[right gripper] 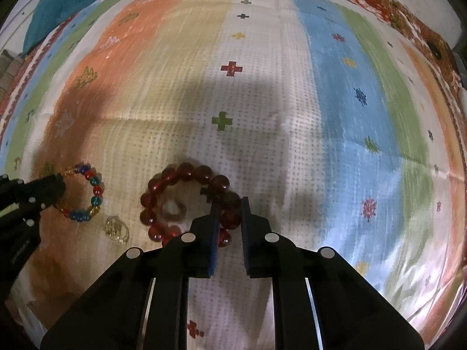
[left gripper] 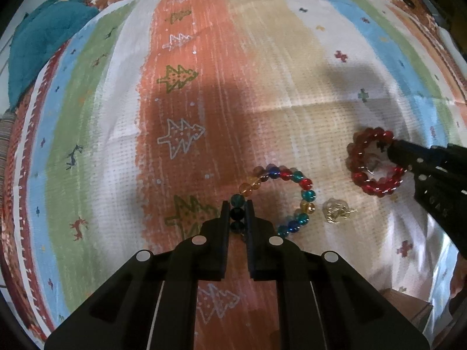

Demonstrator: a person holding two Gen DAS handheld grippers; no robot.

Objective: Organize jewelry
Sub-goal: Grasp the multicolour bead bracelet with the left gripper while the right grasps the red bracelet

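My two wrist cameras look steeply down, close over the striped cloth (left gripper: 262, 58); both share the gold ring (left gripper: 337, 210) between bracelets.

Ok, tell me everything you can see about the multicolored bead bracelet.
The multicolored bead bracelet is a ring of glossy, glass-like round beads in blue, teal, red and amber. It lies flat on the striped cloth. The left gripper is shut on its dark teal beads. A small gold piece lies beside it, apart.

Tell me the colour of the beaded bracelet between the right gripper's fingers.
Deep translucent red beaded bracelet, clearest in the right wrist view.
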